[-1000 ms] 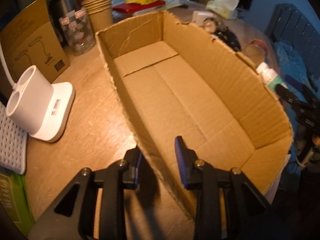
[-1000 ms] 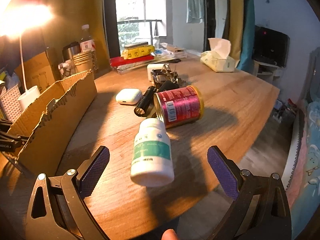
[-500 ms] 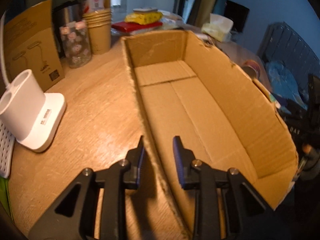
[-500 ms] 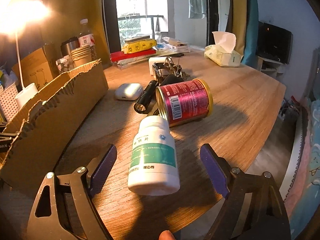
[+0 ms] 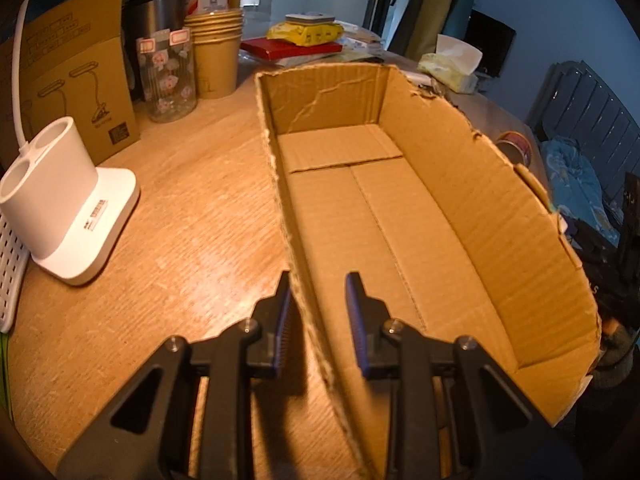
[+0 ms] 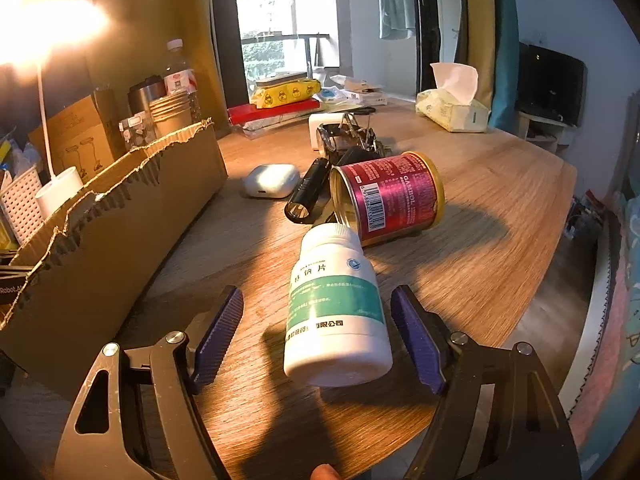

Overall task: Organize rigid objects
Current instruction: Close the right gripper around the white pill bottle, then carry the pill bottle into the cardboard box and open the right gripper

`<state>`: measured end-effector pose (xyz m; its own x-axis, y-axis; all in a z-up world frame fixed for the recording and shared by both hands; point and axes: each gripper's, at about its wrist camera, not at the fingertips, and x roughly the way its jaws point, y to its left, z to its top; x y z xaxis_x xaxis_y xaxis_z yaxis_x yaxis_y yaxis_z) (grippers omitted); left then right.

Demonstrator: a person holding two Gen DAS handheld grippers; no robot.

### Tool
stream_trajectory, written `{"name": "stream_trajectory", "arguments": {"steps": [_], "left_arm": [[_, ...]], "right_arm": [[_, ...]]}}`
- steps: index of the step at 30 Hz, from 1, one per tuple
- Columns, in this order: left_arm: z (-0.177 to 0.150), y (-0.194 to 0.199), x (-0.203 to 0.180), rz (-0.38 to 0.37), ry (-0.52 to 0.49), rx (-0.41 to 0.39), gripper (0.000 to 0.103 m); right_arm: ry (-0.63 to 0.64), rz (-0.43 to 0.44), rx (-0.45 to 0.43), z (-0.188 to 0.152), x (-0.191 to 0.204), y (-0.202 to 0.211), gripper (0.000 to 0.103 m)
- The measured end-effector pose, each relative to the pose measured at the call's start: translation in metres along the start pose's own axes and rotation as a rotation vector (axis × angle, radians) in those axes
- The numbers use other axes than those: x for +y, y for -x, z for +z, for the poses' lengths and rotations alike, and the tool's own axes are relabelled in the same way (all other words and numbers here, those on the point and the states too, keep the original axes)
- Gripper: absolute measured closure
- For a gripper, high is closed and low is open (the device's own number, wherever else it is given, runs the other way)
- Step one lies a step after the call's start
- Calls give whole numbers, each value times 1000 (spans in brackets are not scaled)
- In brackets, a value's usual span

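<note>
Right fingers (image 6: pixel 316 336) closed in, open around bottle (image 6: pixel 338 308); left fingers (image 5: pixel 318 308) straddle box wall (image 5: pixel 296 280).

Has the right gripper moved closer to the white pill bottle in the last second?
Yes. The right gripper has advanced toward the red can; its open fingers now flank the pill bottle.

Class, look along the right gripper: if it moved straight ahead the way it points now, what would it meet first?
The white pill bottle, lying on its side between the open jaws of the right gripper. The red can lies just beyond it, though exact depth is hard to judge.
</note>
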<state>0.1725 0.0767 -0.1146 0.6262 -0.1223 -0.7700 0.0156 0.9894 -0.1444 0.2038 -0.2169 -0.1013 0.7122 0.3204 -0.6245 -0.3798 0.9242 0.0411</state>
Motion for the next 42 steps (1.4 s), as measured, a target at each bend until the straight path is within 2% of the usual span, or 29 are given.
{"name": "stream_trajectory", "arguments": {"steps": [3, 8, 10, 12, 19, 27, 30, 32, 36, 42], "left_arm": [[0, -1, -1, -2, -5, 2, 76], [0, 0, -2, -1, -6, 3, 76], [0, 0, -2, 0, -5, 3, 76], [0, 0, -2, 3, -7, 3, 76], [0, 0, -3, 12, -11, 0, 76], [0, 1, -3, 14, -11, 0, 76], [0, 1, -3, 14, -10, 0, 76], [0, 1, -3, 13, -11, 1, 76], [0, 0, -3, 11, -11, 2, 76], [0, 0, -4, 12, -14, 1, 76]], "right_arm": [[2, -8, -1, 0, 1, -2, 24], [16, -27, -5, 1, 6, -7, 34], [18, -37, -3, 1, 7, -8, 48], [15, -43, 0, 1, 7, -10, 58], [28, -36, -11, 2, 11, -4, 58], [53, -2, -59, 16, 23, 18, 58], [79, -14, -104, 21, 24, 28, 58], [54, 19, -100, 24, 16, 28, 58], [75, 9, -97, 22, 15, 28, 58], [54, 43, -102, 20, 12, 34, 58]]}}
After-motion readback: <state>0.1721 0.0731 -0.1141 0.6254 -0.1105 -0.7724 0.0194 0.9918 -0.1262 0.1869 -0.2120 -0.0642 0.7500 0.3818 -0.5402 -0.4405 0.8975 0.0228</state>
